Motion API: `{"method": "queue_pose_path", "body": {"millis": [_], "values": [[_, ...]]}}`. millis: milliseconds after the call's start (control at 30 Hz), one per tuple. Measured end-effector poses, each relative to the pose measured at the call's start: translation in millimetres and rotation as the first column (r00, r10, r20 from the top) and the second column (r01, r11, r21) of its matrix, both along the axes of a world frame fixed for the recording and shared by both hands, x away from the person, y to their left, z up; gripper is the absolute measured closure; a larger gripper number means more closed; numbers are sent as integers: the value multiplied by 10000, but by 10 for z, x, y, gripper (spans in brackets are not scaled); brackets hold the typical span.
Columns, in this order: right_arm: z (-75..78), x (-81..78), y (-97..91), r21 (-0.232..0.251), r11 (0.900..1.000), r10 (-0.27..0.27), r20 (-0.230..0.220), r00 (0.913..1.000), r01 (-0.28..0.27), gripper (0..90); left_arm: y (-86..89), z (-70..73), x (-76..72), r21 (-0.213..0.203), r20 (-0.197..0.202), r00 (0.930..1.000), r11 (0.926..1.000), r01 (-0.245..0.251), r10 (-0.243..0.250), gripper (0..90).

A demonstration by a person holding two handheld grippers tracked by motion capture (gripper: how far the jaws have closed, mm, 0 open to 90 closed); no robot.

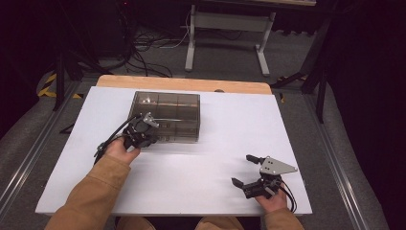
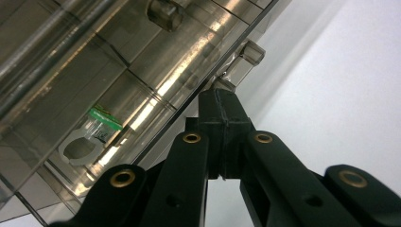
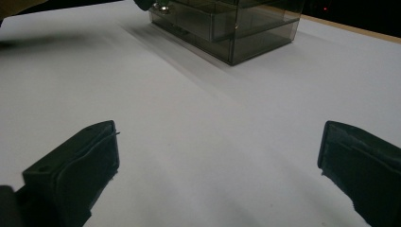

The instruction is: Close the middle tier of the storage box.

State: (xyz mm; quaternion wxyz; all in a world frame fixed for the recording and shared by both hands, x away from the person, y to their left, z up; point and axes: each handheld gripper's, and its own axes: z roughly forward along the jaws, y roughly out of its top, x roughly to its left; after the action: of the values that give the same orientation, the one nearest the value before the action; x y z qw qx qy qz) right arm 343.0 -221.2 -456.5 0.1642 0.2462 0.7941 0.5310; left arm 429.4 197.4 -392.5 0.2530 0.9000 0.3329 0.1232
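Two claws: my left claw (image 2: 222, 101) pressed together at box (image 1: 167, 115) latch (image 2: 248, 54), dead ahead.
Right claw (image 3: 217, 156): spread, box well apart.

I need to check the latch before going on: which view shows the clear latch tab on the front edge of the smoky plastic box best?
The left gripper view: the latch tab sits close, just past the shut left gripper. The high view shows the box whole, the tab too small to tell. The right gripper view shows the box far off.

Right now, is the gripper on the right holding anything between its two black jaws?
No: the right gripper has its jaws standing wide apart, with just bare white table between them.
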Motion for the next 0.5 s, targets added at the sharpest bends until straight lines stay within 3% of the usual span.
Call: {"method": "queue_pose_path", "body": {"millis": [500], "values": [[0,2,0,5,10000,-12,-16,10000,12,0,-17,-9,75,-120,181,9995,9996,-246,248,900]]}}
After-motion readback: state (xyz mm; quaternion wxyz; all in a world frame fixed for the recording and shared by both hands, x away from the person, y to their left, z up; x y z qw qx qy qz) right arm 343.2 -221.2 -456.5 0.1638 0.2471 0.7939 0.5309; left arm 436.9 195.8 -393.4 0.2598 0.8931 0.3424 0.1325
